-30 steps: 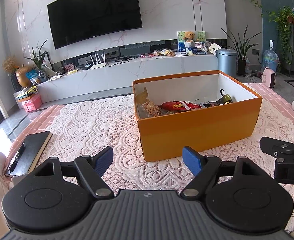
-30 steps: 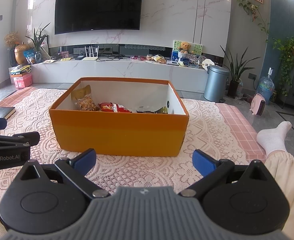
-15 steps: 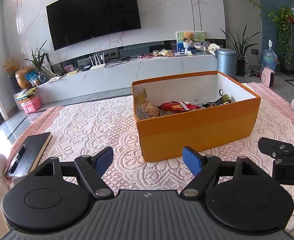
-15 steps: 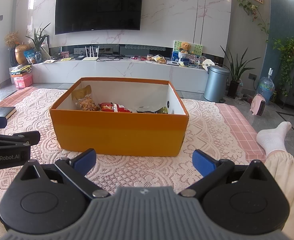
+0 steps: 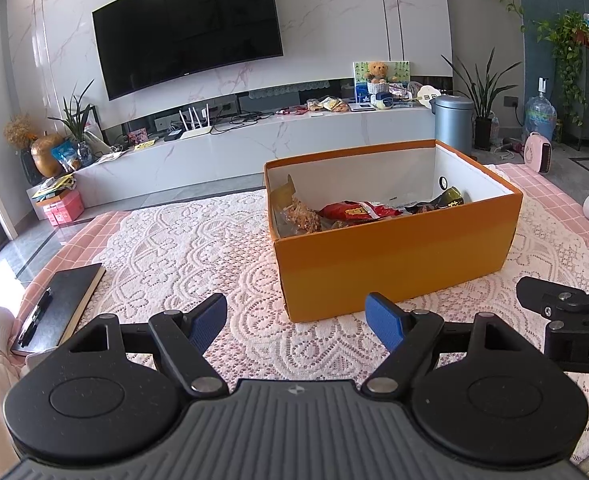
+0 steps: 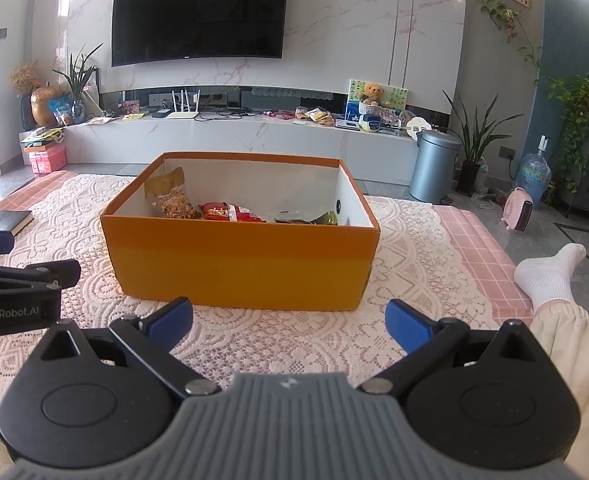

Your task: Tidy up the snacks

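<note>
An orange box (image 5: 394,264) (image 6: 238,268) with white inner walls stands on the lace-covered surface. Inside lie a clear bag of brown snacks (image 5: 300,216) (image 6: 172,204), a red packet (image 5: 358,211) (image 6: 224,213) and a dark packet (image 5: 442,202) (image 6: 314,218). My left gripper (image 5: 296,322) is open and empty, in front of the box's near left corner. My right gripper (image 6: 288,322) is open and empty, in front of the box's near wall. Each gripper shows at the edge of the other's view.
A black notebook with a pen (image 5: 60,306) (image 6: 8,220) lies at the left of the lace cloth (image 5: 182,248). A person's socked foot (image 6: 550,276) rests at the right. A TV counter (image 6: 234,136), bin (image 6: 434,166) and plants stand behind.
The left view has drifted slightly back and left from the box. The right view is nearly unchanged. Both grippers stay open.
</note>
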The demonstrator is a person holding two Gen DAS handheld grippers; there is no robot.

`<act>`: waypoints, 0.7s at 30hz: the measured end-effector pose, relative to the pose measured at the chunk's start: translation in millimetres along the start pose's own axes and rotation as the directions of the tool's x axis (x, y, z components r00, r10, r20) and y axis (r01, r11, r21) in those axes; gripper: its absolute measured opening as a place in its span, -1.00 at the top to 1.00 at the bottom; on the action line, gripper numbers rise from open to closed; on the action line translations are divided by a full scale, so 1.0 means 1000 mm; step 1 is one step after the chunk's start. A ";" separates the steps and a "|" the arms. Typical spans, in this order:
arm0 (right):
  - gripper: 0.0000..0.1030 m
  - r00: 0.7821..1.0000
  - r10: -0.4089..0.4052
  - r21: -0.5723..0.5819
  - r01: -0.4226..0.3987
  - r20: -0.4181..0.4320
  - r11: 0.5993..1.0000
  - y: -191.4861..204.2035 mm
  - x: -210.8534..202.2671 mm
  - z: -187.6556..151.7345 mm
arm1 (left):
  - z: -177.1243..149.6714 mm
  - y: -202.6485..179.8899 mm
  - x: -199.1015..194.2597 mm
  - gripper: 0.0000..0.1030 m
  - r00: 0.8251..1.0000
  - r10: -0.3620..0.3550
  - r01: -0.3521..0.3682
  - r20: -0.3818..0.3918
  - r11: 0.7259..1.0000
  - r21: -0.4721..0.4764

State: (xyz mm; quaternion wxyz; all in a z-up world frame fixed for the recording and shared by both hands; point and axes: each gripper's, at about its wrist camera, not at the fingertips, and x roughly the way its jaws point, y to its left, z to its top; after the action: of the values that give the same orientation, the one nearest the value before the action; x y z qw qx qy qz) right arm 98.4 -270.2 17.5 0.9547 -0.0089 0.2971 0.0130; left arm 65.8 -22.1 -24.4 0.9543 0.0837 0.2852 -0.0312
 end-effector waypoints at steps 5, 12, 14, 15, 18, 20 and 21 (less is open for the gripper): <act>-0.93 1.000 0.001 0.000 -0.001 -0.002 1.000 0.000 0.000 -0.001 | -0.001 0.000 0.000 -0.79 1.000 -0.001 0.001 -0.002 1.000 0.001; -0.93 1.000 0.003 0.001 -0.003 -0.006 1.000 0.000 0.001 -0.003 | -0.002 0.001 -0.001 -0.79 1.000 -0.001 0.001 -0.004 1.000 0.001; -0.93 1.000 0.003 0.000 -0.003 -0.007 1.000 0.001 0.001 -0.004 | -0.001 0.000 0.000 -0.79 1.000 0.000 0.000 -0.004 1.000 0.001; -0.93 1.000 0.003 0.000 -0.003 -0.007 1.000 0.000 0.001 -0.004 | -0.001 0.000 0.000 -0.79 1.000 -0.001 0.001 -0.004 1.000 0.001; -0.93 1.000 0.004 0.000 -0.004 -0.008 1.000 0.000 0.002 -0.003 | -0.002 0.001 0.000 -0.79 1.000 -0.003 0.003 -0.004 1.000 0.001; -0.93 1.000 0.004 0.000 -0.004 -0.008 1.000 0.000 0.002 -0.003 | -0.002 0.002 0.000 -0.79 1.000 -0.003 0.003 -0.004 1.000 0.001; -0.93 1.000 0.004 -0.001 -0.004 -0.008 1.000 0.000 0.002 -0.003 | -0.002 0.002 0.000 -0.79 1.000 -0.003 0.003 -0.005 1.000 0.001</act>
State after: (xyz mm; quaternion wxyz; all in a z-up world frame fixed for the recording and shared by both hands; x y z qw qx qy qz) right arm 97.9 -270.2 13.8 0.9535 -0.0086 0.3010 0.0150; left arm 64.5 -20.0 -26.1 0.9535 0.0841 0.2875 -0.0325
